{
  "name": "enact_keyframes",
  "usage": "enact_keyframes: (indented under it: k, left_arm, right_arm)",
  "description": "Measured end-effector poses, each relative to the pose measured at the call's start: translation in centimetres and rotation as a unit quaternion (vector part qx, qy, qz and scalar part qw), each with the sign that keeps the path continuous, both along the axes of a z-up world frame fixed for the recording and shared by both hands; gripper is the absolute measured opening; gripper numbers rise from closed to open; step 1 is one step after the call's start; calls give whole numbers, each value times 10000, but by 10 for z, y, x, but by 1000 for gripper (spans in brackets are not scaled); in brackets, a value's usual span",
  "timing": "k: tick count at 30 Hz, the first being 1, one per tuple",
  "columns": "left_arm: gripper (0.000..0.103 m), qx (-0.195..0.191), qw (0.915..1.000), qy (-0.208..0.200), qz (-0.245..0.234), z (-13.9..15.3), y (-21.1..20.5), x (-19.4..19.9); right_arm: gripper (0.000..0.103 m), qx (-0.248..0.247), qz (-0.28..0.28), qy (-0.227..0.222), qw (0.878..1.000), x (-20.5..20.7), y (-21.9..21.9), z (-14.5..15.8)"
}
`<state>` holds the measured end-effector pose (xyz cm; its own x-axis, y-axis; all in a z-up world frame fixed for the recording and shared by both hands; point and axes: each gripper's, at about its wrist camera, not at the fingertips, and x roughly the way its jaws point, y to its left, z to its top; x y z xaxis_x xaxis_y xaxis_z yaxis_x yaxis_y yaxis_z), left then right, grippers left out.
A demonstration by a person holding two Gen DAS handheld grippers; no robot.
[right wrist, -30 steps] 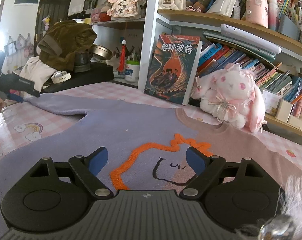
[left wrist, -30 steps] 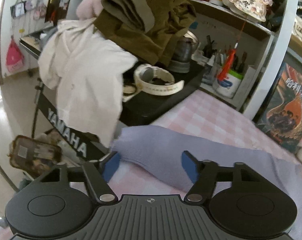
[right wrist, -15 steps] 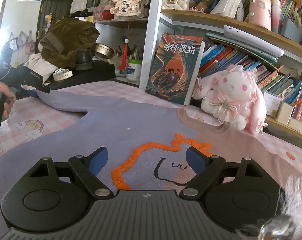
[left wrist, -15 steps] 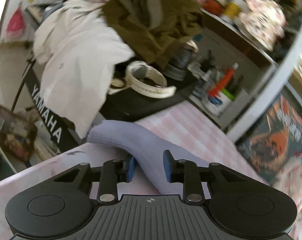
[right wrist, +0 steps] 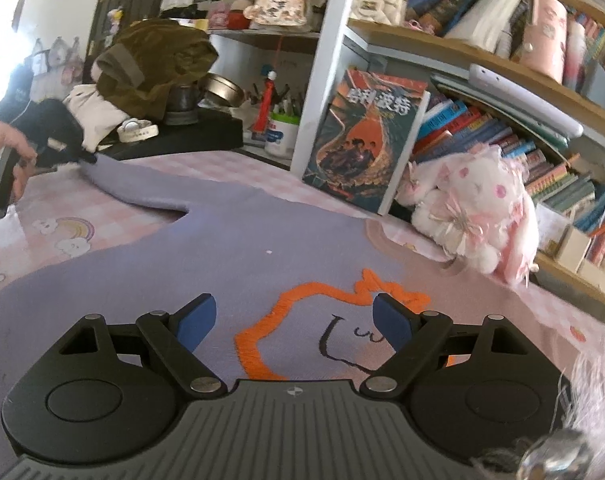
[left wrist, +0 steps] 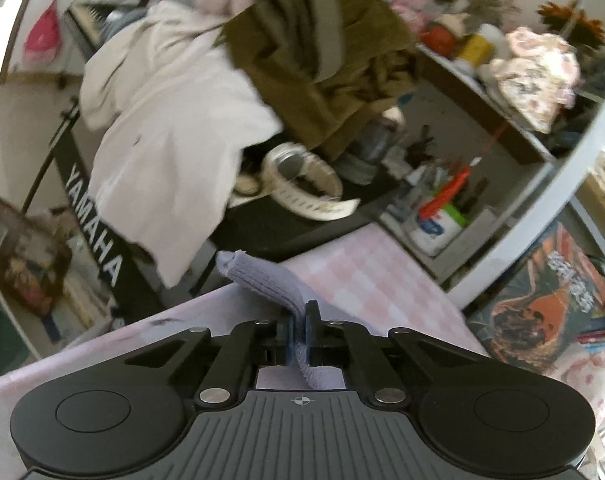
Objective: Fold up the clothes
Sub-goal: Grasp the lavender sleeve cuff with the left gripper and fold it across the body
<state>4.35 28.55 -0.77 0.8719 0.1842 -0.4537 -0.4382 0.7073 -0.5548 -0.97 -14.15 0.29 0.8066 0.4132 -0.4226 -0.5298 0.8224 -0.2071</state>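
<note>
Sweater lies flat, its sleeve stretching leftward and pinched in the left gripper, while the right gripper hovers wide apart over the chest.

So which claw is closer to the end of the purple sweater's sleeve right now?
Left. The left claw is shut on the sleeve near its cuff. The right claw hovers open over the orange outline on the sweater's front, well away from it.

Your left wrist view sits close over sleeve cuff, facing keyboard stand. Your right wrist view looks low across sweater toward bookshelf. Both share olive garment.
</note>
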Motion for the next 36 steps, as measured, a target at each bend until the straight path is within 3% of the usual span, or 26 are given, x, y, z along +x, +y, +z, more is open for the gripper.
enact_keyframes:
  k: [6, 11, 16, 19, 25, 31, 36]
  left_arm:
    - [3, 491, 9977, -270, -376, 37, -24, -3]
    - [3, 846, 9916, -468, -863, 61, -58, 5]
    - [3, 1225, 9787, -713, -1484, 82, -109, 17]
    - [3, 1450, 9681, -858, -1853, 95, -139, 24]
    - [3, 1703, 9492, -1046, -2430, 110, -200, 39]
    - [3, 1885, 9325, -1004, -2912, 107, -248, 47]
    - [3, 1863, 9270, -965, -3107, 99, -276, 52]
  right_arm:
    - [85, 444, -71, -7, 9990, -3, -19, 7]
    - [85, 363, -573, -34, 9977, -12, -65, 11]
    - [85, 527, -1419, 228, 9882, -19, -131, 8]
    - [85, 903, -1711, 394, 9803, -22, -160, 4]
    - [84, 1074, -1652, 438, 9794, -26, -170, -1]
    - [83, 1010, -1505, 484, 9823, -26, -167, -1]
    - [83, 1058, -1539, 530, 9810, -25, -170, -1]
